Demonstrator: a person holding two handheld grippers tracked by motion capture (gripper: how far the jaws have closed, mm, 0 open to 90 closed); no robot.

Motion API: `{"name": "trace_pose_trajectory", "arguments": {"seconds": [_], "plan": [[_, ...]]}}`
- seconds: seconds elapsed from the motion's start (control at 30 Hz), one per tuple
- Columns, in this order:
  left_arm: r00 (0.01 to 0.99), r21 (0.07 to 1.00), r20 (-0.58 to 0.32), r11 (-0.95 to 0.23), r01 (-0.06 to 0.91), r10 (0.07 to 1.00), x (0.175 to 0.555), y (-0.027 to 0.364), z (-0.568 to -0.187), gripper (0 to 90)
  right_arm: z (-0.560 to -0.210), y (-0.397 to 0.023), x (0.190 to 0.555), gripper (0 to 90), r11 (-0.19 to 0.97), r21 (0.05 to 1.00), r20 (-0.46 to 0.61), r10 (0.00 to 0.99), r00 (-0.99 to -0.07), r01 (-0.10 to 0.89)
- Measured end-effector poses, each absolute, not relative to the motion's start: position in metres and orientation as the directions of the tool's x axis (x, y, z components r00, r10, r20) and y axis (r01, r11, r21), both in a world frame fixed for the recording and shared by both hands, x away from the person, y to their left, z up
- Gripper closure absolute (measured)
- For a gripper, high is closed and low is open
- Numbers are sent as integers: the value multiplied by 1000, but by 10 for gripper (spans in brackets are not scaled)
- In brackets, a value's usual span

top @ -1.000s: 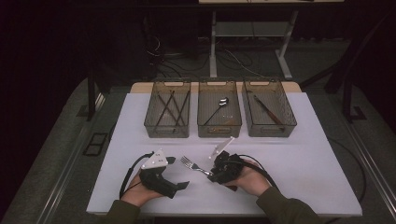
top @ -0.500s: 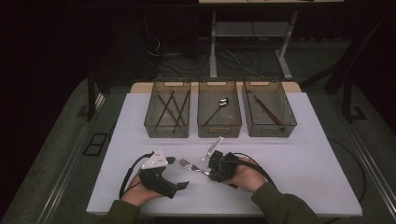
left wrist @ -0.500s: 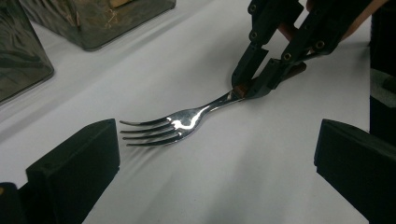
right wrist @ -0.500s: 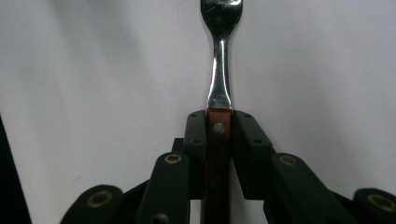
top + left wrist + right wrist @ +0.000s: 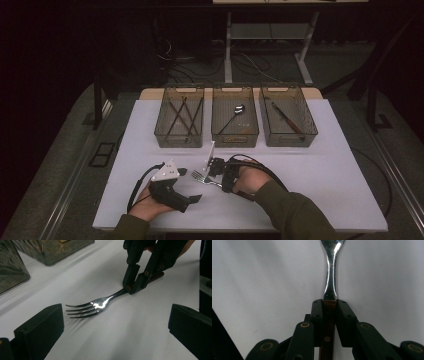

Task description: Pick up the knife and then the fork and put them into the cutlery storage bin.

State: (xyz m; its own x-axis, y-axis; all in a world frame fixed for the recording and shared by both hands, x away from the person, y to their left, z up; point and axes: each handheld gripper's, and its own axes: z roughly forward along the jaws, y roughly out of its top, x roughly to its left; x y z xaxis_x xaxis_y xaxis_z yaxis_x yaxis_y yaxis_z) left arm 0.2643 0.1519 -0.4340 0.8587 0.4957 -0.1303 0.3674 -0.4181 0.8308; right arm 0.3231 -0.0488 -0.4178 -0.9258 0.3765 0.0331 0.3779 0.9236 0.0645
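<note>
White table (image 5: 320, 170), three bins (image 5: 235, 117) along its far edge, left hand-held gripper (image 5: 192, 199) idle with jaws wide, right hand-held gripper (image 5: 214, 169) just clamped on the fork (image 5: 97, 305) handle, tines seemingly barely off the table.

Both forearms come in from six o'clock, resting low on the table. The left hand (image 5: 150, 202) lies at about seven o'clock, its left gripper (image 5: 192, 199) pointing toward three o'clock with the jaws standing wide apart and nothing between them; the grey three-cornered plate sits on top. The right hand (image 5: 247, 182), in a dark sleeve, sits near five o'clock and aims the right gripper (image 5: 212, 181) toward nine o'clock. Its jaws have just been closing and now clamp the fork (image 5: 96, 306) by its wooden handle, pads (image 5: 344, 322) pressed on both sides.
</note>
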Motion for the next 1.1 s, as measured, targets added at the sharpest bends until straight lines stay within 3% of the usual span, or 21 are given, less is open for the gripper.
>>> {"name": "trace_pose_trajectory", "arguments": {"seconds": [0.17,0.47,0.77,1.1], "plan": [[856,830,-135,-415,373,499,264,152,-434,0,-417,-49,322,772,928,67,21,365,-931,366],[857,834,-135,-411,370,497,264,152,-434,0,-414,-68,322,772,904,183,53,384,-922,387],[857,834,-137,-408,371,497,265,152,-434,0,-402,-110,332,771,809,381,77,455,-887,448],[854,836,-144,-400,375,500,267,152,-434,0,-372,-180,345,772,568,626,164,574,-803,534]]}}
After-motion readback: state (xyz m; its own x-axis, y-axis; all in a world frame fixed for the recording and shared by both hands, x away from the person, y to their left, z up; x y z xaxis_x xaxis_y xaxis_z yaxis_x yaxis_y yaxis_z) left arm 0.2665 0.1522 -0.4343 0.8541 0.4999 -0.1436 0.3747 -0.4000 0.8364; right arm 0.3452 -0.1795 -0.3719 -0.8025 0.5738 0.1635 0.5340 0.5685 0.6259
